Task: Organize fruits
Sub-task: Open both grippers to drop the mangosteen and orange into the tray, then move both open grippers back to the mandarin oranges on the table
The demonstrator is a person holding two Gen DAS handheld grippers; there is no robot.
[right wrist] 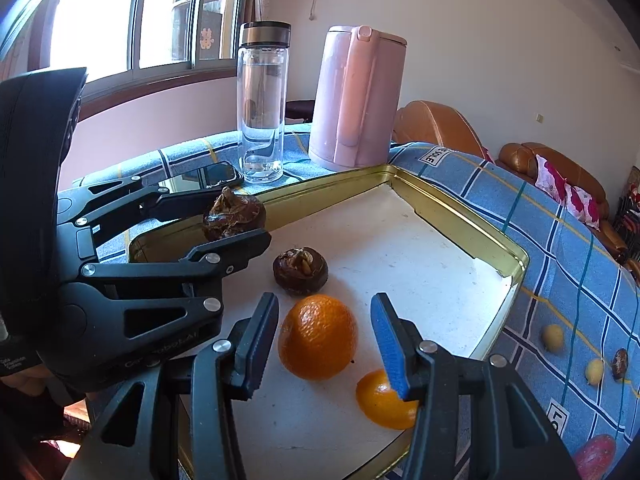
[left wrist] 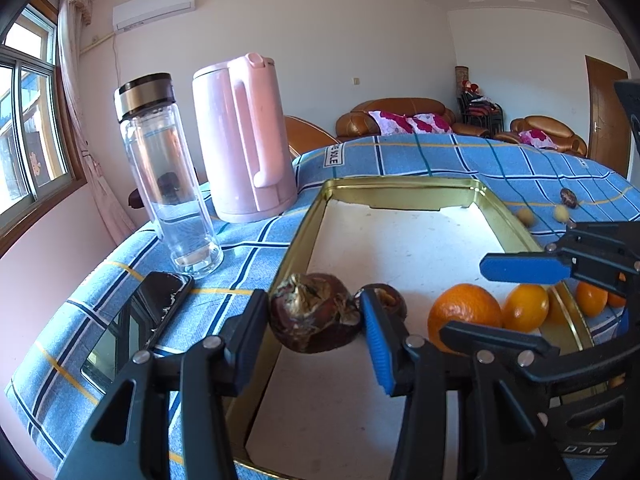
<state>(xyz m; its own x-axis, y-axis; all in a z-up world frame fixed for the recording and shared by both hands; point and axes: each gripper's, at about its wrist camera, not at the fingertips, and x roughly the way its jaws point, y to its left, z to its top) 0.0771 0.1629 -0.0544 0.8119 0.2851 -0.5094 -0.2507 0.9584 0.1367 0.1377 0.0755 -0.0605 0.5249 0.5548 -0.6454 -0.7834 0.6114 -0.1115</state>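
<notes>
The left gripper (left wrist: 316,320) is pinching a brown fruit (left wrist: 314,312) above the tray (left wrist: 404,190); slackening jaws risk dropping it. The right gripper (right wrist: 326,342) is hovering open around the orange (right wrist: 318,336).

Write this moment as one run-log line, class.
left tongs: gripping brown fruit at tray rim | right tongs: open around large orange lying in tray
</notes>
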